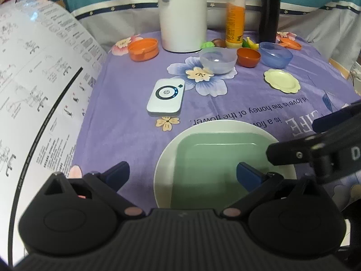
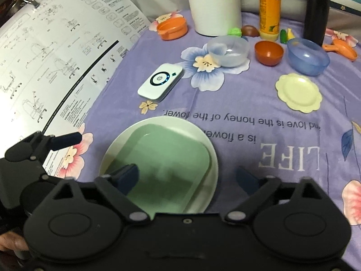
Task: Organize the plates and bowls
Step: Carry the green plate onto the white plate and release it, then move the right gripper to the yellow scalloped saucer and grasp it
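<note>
A green square plate (image 1: 209, 164) (image 2: 167, 160) lies on a white round plate (image 1: 164, 171) (image 2: 209, 155) near me on the purple cloth. My left gripper (image 1: 182, 176) is open and empty, its fingers astride the plates' left part. My right gripper (image 2: 189, 178) is open and empty above the plates' near right edge; it shows in the left wrist view (image 1: 315, 144). Farther back stand a pale yellow scalloped plate (image 1: 282, 81) (image 2: 299, 92), a clear bowl (image 1: 217, 59) (image 2: 227, 49), a small red-orange bowl (image 1: 248, 57) (image 2: 268, 52) and a blue bowl (image 1: 275, 54) (image 2: 308, 55).
A white power bank (image 1: 165, 97) (image 2: 160, 82) lies mid-table. An orange lidded container (image 1: 143, 48) (image 2: 172, 29), a white jug (image 1: 182, 13), an orange-yellow bottle (image 1: 235, 15) and a black flask (image 1: 269, 11) stand at the back. A large printed sheet (image 1: 33, 79) curves up on the left.
</note>
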Demonstrator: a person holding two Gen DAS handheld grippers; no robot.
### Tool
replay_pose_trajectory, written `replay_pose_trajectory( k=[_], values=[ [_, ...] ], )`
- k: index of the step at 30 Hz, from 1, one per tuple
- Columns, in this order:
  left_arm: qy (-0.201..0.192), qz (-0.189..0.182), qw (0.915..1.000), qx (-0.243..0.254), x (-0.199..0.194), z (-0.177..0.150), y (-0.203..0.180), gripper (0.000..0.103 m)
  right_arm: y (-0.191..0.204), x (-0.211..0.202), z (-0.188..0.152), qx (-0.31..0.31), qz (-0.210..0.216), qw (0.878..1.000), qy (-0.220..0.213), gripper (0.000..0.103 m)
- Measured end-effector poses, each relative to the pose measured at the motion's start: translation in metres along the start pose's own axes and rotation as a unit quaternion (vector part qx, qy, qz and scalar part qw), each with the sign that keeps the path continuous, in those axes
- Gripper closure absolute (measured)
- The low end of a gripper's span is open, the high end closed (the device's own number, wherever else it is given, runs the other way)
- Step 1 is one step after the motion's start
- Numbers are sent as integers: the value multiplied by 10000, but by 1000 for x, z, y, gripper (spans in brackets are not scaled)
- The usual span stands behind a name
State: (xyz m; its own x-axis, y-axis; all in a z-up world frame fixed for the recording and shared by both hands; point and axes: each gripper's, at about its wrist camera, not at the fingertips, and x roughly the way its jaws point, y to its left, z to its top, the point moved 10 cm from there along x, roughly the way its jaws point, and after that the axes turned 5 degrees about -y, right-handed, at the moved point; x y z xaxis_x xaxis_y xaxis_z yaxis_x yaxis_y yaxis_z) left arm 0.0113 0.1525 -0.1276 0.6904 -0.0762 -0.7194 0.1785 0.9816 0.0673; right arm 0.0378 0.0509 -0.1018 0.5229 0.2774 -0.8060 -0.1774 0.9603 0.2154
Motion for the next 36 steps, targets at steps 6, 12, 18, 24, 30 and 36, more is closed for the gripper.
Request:
replay_pose_trajectory(
  k=[6,12,18,24,30,36],
  values=[
    [63,-50,9998,-202,-1,2,1,0,-6,-7,1,-13,-53,9999,-89,0],
    [113,-45,9996,-252,1,4,-2,0,-13,-12,2,87,-67,9998,-166,0],
    [222,-32,9987,-449,7,7,-5,0,-21,-14,3,195,-49,9996,-195,0],
    [224,-75,9985,-492,19,22,-18,0,-44,-15,6,444,-40,9987,-254,0],
    [147,-132,9994,-284,38,52,-43,0,-93,-20,17,770,-312,9955,-452,0],
    [127,-261,9995,121,68,81,-83,0,-159,-22,25,1231,-652,9882,-632,0]
  ],
)
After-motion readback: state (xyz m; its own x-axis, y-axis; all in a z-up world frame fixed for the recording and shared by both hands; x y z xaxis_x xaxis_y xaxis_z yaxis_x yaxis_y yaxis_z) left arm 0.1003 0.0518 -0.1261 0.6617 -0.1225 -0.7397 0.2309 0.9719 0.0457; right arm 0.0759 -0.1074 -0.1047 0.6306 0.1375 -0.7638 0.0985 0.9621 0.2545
